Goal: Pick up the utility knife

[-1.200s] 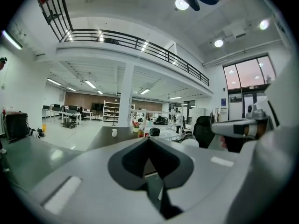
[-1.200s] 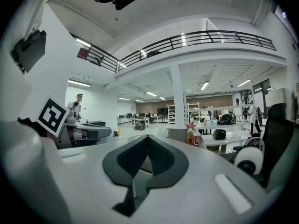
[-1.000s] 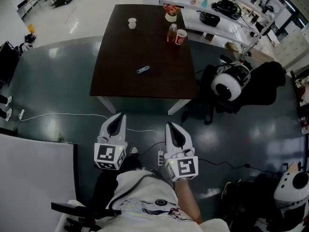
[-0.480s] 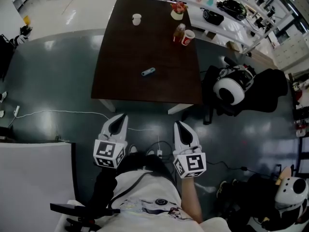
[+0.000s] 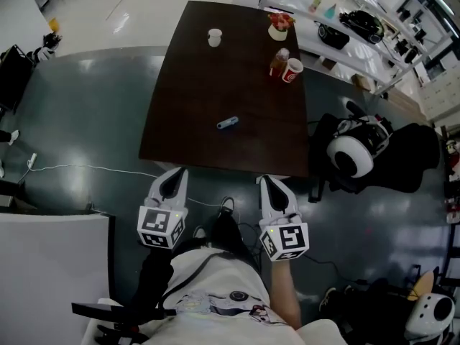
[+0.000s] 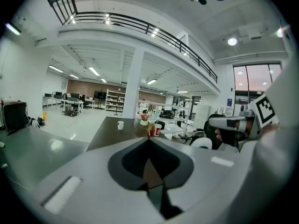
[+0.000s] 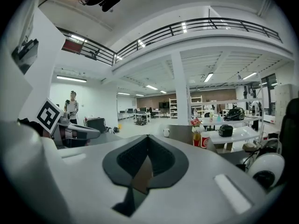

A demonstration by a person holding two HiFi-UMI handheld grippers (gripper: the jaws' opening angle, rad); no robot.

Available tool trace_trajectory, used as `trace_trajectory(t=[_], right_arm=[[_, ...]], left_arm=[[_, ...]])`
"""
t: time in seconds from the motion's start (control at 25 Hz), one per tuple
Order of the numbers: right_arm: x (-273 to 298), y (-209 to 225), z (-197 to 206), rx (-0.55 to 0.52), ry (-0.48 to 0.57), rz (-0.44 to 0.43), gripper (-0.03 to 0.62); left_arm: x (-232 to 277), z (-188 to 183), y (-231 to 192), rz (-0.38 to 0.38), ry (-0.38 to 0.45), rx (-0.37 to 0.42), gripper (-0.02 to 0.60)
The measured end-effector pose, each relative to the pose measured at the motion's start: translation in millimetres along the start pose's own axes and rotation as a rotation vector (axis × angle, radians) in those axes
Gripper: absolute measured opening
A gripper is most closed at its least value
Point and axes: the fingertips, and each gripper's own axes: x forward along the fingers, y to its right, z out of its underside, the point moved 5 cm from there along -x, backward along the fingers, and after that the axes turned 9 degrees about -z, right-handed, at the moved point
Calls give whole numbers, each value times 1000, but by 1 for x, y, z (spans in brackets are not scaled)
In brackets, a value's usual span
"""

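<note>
Left gripper (image 5: 175, 172) and right gripper (image 5: 267, 182) hang side by side just short of the dark table (image 5: 208, 70) — the 2 have jaws closed, nothing between them. Utility knife (image 5: 228, 123) lies on the table ahead of them, well apart.

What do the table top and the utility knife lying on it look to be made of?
Table: dark brown wood or wood-look laminate with a smooth, slightly glossy finish. The colour is even and the far end reflects some light, but no grain can be made out. Utility knife: probably a plastic body, pale blue with a darker end. It is too small to tell whether any metal shows.
</note>
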Motion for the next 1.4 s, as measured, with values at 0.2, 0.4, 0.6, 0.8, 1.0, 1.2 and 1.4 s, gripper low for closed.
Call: trace_trajectory(t=[0.2, 0.4, 0.6, 0.8, 1.0, 1.2, 1.4], right_arm=[[24, 40, -27, -16, 60, -14, 2], [38, 75, -32, 2, 66, -13, 2], [46, 102, -24, 32, 42, -23, 2], [52, 123, -18, 59, 20, -42, 2], [57, 135, -7, 94, -13, -63, 2], [66, 142, -1, 118, -42, -77, 2], [74, 143, -1, 119, -68, -74, 2]], left_arm=[[38, -30, 7, 0, 35, 16, -2], [78, -35, 16, 27, -8, 33, -2], [114, -23, 23, 52, -107, 27, -2], [144, -10, 29, 48, -174, 31, -1], [165, 8, 31, 40, -233, 11, 0], [189, 24, 21, 39, -311, -16, 0], [219, 45, 4, 42, -402, -35, 0]])
